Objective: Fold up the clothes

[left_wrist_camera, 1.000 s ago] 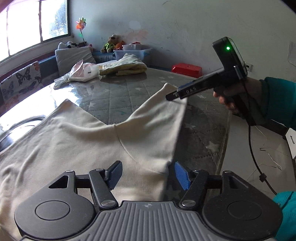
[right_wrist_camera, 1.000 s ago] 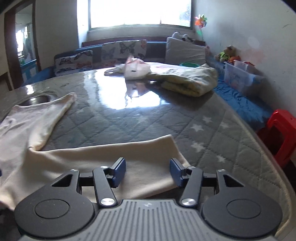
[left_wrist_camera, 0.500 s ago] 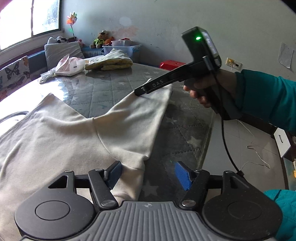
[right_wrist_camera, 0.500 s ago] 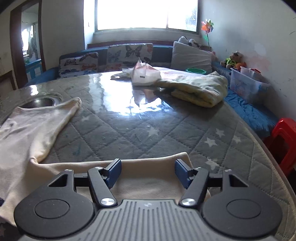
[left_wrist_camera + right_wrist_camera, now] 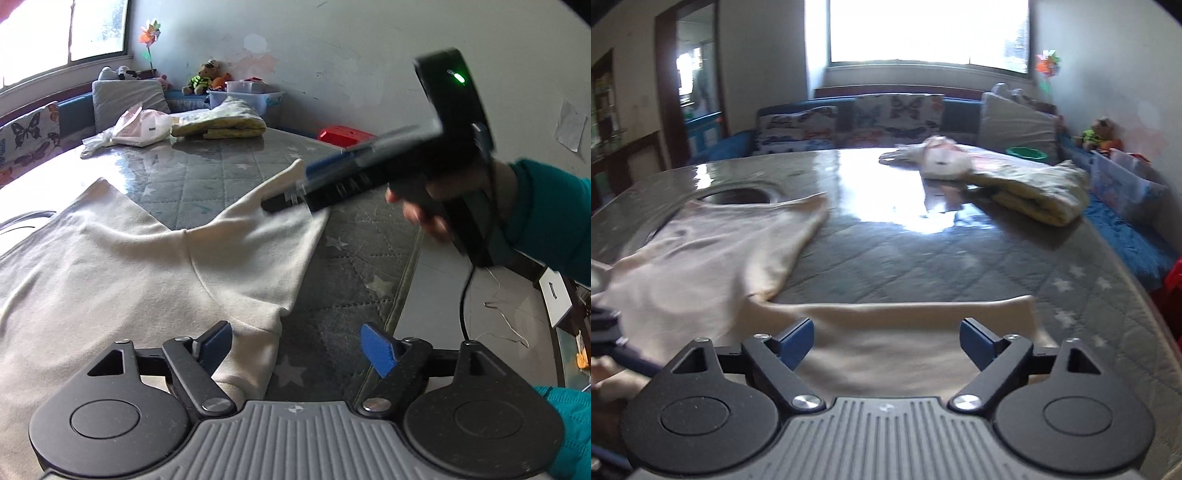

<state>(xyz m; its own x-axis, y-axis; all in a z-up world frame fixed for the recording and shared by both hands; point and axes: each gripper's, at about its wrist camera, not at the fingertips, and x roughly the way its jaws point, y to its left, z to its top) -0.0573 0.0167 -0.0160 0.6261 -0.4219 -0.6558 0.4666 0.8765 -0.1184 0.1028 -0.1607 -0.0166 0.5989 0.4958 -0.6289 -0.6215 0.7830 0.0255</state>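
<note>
Between both spread jaws (just opened) lies the cream garment (image 5: 122, 273).

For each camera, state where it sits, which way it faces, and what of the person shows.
Left wrist: on the left hand-held gripper, facing across the cream garment toward the wall; shows the right hand-held gripper, a hand and teal sleeve.
Right wrist: on the right hand-held gripper, facing the window; only its open jaws show clearly.
Shared: the garment, the folded yellow blanket.
</note>
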